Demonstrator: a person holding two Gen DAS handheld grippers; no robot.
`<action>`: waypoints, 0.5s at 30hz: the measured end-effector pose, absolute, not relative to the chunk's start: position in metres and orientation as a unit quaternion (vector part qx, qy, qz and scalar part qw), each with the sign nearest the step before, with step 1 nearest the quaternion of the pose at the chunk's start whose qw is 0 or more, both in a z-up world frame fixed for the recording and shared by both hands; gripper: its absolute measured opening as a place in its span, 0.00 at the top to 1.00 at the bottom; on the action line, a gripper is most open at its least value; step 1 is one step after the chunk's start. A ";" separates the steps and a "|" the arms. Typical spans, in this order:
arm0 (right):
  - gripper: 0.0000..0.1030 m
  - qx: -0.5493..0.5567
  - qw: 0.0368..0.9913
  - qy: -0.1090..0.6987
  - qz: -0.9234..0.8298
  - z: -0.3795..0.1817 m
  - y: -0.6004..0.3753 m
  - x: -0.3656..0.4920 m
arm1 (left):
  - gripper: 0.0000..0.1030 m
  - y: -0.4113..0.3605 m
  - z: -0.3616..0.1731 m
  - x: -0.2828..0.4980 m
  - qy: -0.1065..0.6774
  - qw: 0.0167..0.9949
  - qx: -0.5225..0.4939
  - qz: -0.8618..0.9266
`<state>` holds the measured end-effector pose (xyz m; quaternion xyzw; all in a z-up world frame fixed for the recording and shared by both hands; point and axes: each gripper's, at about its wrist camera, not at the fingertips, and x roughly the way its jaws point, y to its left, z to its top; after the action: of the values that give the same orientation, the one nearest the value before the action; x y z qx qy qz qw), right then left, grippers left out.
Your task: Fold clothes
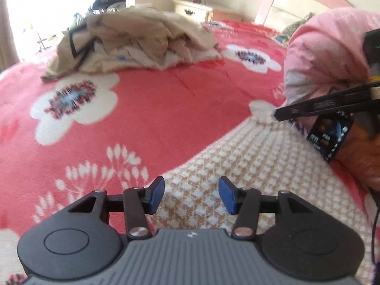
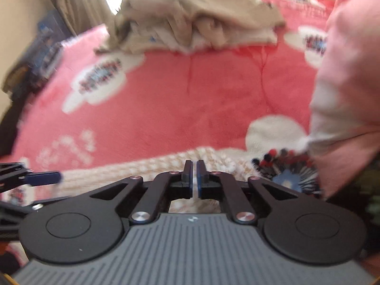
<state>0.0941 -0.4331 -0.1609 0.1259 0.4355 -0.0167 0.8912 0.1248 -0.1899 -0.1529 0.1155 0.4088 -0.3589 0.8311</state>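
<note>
A cream and tan knit garment (image 1: 249, 178) lies spread on the near part of the bed. My left gripper (image 1: 192, 194) hovers open just above it, and nothing sits between its blue pads (image 1: 156, 193). My right gripper (image 1: 280, 115) comes in from the right, shut on the garment's far corner, which puckers up at its tips. In the right wrist view the right gripper (image 2: 194, 178) shows its pads nearly together over the knit garment (image 2: 142, 166). The left gripper's blue pad (image 2: 44, 178) shows at the left edge.
A red blanket (image 1: 166, 99) with white flowers covers the bed. A heap of beige clothes (image 1: 142, 38) lies at the far side. Bulky pink cloth (image 1: 327, 54) rises on the right. A hand with a wrist screen (image 1: 330, 137) holds the right gripper. A dresser (image 1: 192, 9) stands behind.
</note>
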 end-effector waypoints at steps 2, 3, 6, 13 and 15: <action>0.95 0.121 0.894 0.432 0.009 -0.131 -0.429 0.073 | 0.46 -0.183 -0.137 0.105 0.393 0.829 0.117 -0.381; 0.95 0.119 0.890 0.438 0.024 -0.121 -0.425 0.061 | 0.46 -0.180 -0.130 0.093 0.390 0.823 0.116 -0.396; 0.93 0.125 0.876 0.461 0.066 -0.099 -0.413 0.026 | 0.46 -0.173 -0.121 0.056 0.401 0.793 0.102 -0.447; 0.93 0.125 0.817 0.559 0.065 -0.161 -0.371 -0.019 | 0.45 -0.179 -0.162 -0.008 0.448 0.747 0.126 -0.475; 0.93 0.146 0.820 0.552 0.051 -0.176 -0.369 -0.025 | 0.44 -0.180 -0.167 -0.008 0.447 0.752 0.116 -0.470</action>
<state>-0.0246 -0.3690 -0.1761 0.1457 0.5518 0.0512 0.8196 -0.0075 -0.1796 -0.1668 0.1158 0.4468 -0.4703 0.7522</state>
